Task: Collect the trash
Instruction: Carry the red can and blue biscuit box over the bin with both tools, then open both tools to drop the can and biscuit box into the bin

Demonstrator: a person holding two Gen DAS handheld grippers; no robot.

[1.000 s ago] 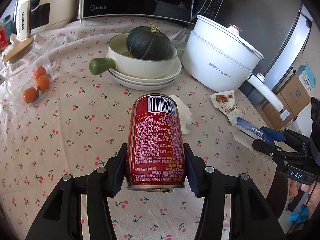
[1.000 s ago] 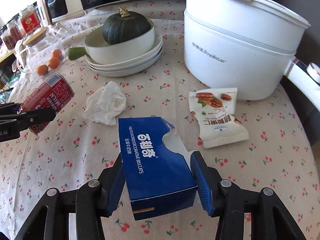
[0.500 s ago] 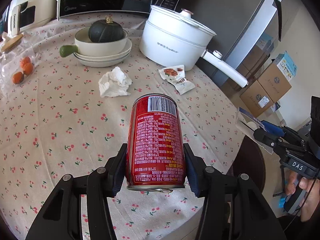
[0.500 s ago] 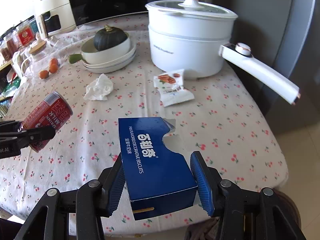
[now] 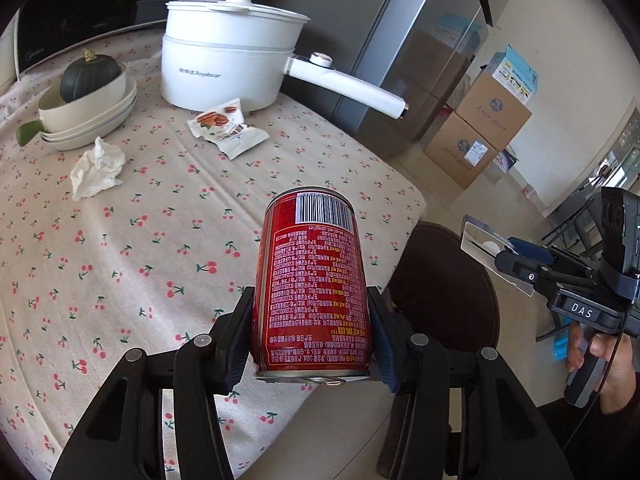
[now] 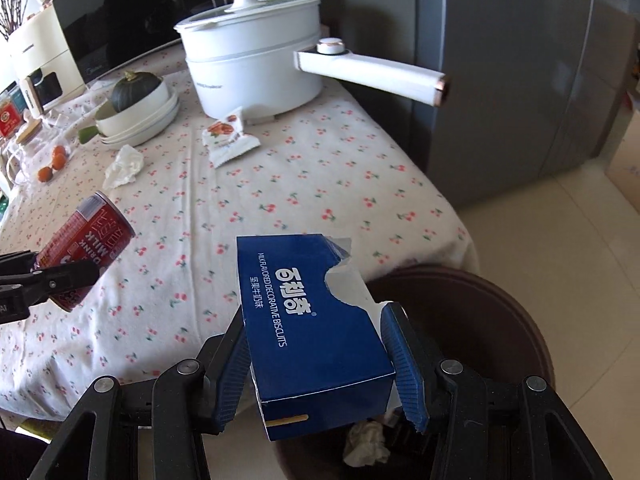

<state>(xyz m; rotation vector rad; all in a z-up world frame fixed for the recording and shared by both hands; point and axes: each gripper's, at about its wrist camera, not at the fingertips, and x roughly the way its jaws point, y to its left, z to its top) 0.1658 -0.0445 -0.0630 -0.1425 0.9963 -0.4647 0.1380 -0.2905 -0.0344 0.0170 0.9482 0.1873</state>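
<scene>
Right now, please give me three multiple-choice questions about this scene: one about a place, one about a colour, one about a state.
1. Where is the crumpled tissue on the table?
A. near the stacked bowls
B. inside the white pot
C. on the floor

2. What colour is the biscuit box?
A. green
B. blue
C. yellow

3. What state is the left gripper in?
A. open and empty
B. closed on a red can
C. closed on a snack packet

Answers:
1. A: it lies on the tablecloth just in front of the stacked bowls.
2. B: the box in the right gripper is dark blue with white print.
3. B: its fingers press both sides of the red can.
</scene>
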